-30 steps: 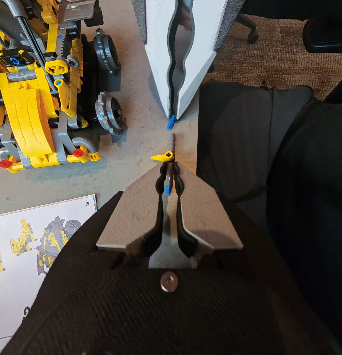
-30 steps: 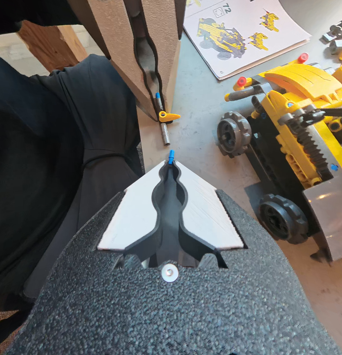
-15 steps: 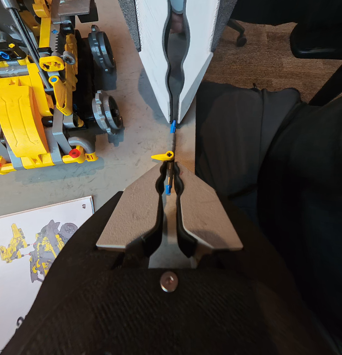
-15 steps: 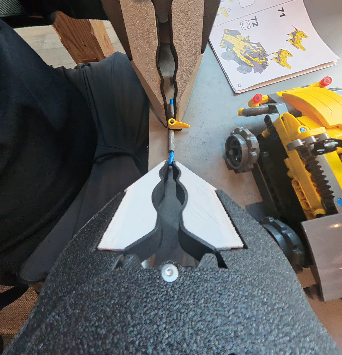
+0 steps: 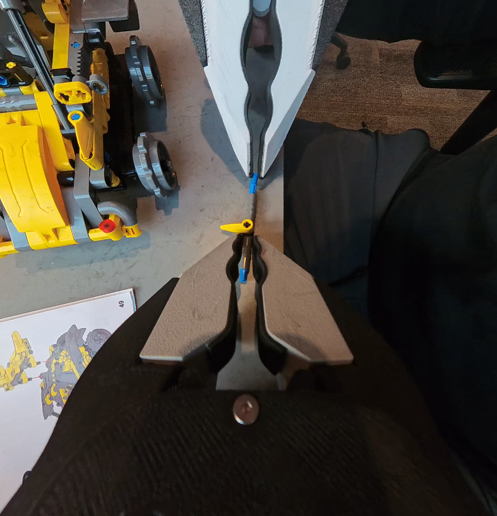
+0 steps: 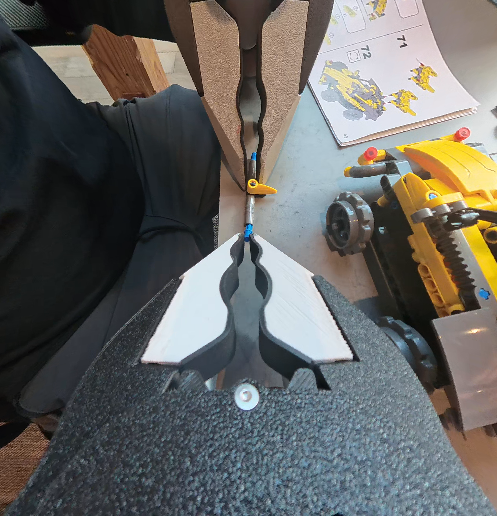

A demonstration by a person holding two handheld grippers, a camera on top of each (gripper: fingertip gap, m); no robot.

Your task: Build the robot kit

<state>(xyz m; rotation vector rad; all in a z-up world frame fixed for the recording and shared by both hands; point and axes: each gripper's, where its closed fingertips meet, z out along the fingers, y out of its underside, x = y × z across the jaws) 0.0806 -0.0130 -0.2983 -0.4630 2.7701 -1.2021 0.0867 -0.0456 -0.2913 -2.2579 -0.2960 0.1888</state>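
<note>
grey rod (image 5: 251, 206); blue pins both ends | yellow lever (image 5: 237, 226) midway

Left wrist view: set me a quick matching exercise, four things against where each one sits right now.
Things:
1. grey rod
2. yellow lever piece
3. instruction booklet
4. yellow vehicle model

Places:
A. lower left on the table
B. upper left, wheels toward the tools
C. on the rod, just past the left tool's tips
D. spanning between the left tool and right tool

Pairs: 1-D, 2-C, 3-A, 4-B
</note>
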